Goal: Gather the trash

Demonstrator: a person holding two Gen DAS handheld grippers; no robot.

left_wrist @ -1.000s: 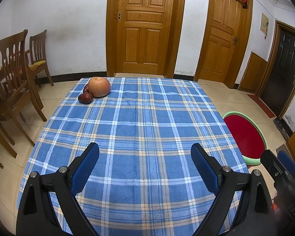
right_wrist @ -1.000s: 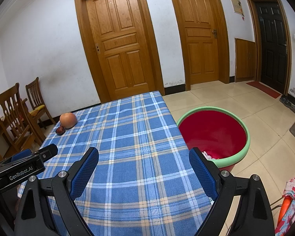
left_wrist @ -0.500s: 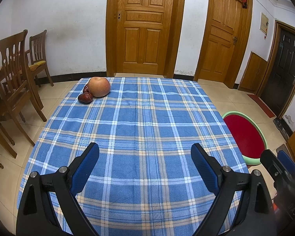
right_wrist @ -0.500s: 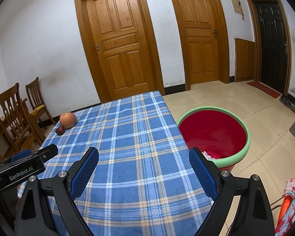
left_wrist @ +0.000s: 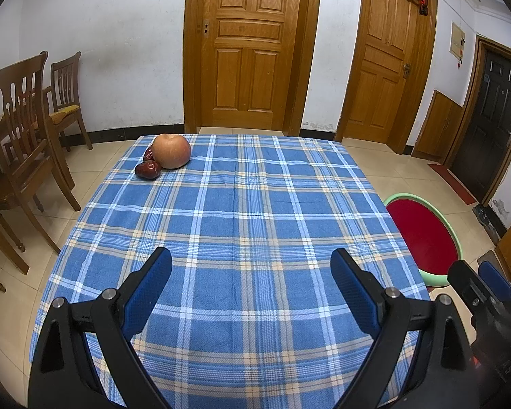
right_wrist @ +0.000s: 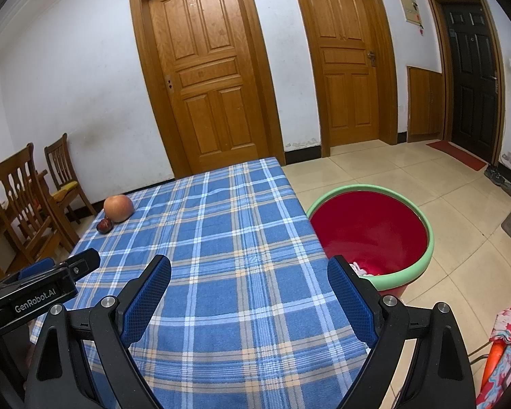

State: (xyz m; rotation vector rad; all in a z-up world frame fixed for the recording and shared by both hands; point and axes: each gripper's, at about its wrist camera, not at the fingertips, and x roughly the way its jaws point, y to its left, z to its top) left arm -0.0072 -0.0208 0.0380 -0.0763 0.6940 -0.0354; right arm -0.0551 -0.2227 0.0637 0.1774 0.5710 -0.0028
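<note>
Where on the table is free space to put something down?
Nearly the whole checked tablecloth is bare, from both open grippers up to the far edge. Only the far left corner is taken: an apple with red dates touching it.

Beyond my claws I log an apple with red dates touching it at the far left of the blue plaid tablecloth, wooden chairs left, three doors ahead.
</note>
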